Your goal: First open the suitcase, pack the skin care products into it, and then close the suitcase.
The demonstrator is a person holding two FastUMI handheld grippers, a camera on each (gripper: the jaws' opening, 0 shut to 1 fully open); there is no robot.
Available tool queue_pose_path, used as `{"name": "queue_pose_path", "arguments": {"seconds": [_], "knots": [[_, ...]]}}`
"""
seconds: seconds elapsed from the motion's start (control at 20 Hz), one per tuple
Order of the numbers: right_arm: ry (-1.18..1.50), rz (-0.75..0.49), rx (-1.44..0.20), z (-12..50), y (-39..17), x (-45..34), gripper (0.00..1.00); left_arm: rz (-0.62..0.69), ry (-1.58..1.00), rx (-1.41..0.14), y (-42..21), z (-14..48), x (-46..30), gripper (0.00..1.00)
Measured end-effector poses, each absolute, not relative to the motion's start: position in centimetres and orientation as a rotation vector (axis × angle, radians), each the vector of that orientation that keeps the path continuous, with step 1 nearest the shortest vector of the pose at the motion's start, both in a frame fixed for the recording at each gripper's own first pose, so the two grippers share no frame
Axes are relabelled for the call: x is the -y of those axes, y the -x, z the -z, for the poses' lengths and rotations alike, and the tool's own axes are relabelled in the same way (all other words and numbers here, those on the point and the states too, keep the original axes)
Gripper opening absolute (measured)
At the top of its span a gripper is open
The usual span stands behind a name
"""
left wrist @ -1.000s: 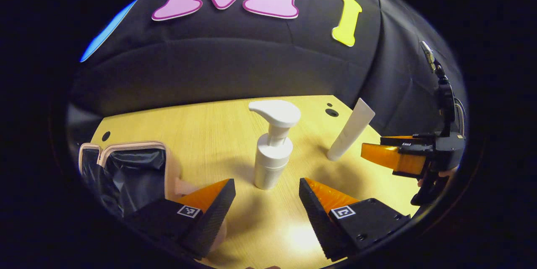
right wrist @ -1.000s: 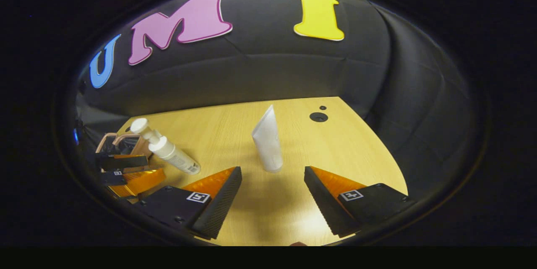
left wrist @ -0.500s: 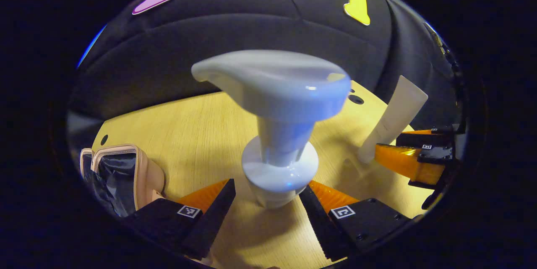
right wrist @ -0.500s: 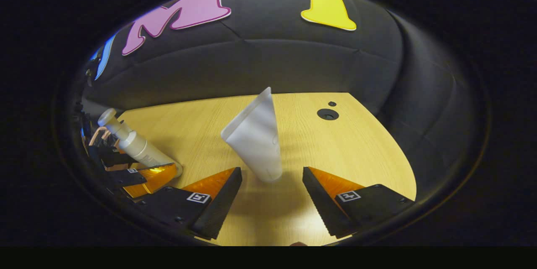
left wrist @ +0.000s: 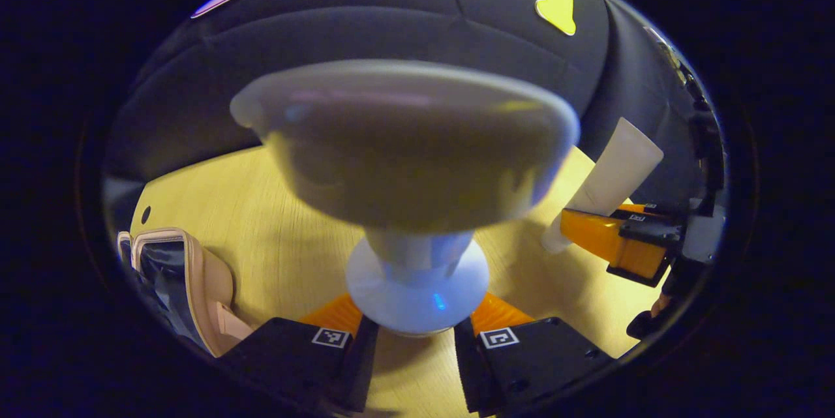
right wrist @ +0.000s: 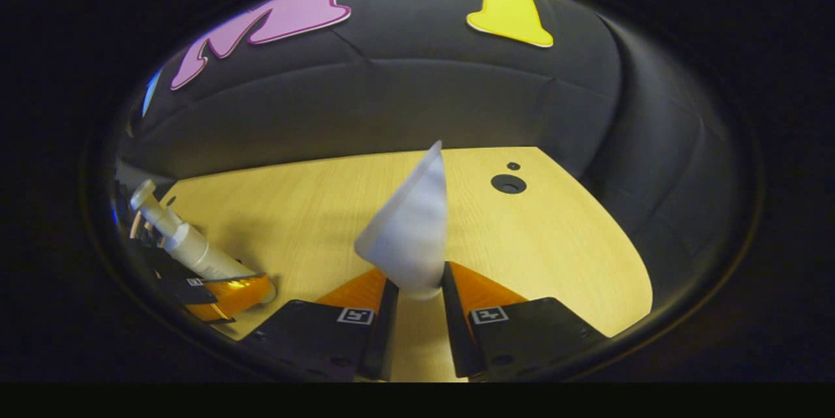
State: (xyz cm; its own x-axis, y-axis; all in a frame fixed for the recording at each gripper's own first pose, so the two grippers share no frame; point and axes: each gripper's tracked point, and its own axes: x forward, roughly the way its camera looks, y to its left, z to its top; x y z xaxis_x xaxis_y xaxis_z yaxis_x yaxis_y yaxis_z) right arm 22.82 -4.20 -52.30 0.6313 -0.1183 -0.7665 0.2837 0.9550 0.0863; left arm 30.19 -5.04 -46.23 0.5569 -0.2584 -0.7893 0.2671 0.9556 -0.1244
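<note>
Sitting open at the left edge of the pale wooden tabletop, pink suitcase awaits loading. Left claw clamps the white plastic pump bottle low on its body, presumably for stability; pump head blocks most behind. Right claw pinches the white squeeze tube at its cap end.

One pump bottle, one tube, seemingly one suitcase.
</note>
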Motion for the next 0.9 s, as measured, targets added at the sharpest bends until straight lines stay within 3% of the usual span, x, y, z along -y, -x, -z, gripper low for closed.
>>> {"name": "queue_pose_path", "arguments": {"seconds": [0.05, 0.45, 0.75, 0.9], "knots": [[-0.215, 0.222, -0.856, 51.4, -22.6, 3.9, 0.34, 0.324, 0.011, -0.929, -29.9, 45.4, 5.1, 0.58], [-0.226, 0.093, -0.784, 40.8, -19.2, -0.8, 0.34, 0.433, 0.043, -0.914, -22.7, 33.5, -0.8, 0.58], [-0.173, -0.014, -0.64, 31.5, -18.8, -7.8, 0.34, 0.363, -0.056, -0.893, -18.4, 27.8, -11.5, 0.58], [-0.162, -0.075, -0.59, 27.6, -18.6, -11.9, 0.34, 0.321, -0.004, -0.994, -16.0, 27.9, -16.1, 0.58]]}}
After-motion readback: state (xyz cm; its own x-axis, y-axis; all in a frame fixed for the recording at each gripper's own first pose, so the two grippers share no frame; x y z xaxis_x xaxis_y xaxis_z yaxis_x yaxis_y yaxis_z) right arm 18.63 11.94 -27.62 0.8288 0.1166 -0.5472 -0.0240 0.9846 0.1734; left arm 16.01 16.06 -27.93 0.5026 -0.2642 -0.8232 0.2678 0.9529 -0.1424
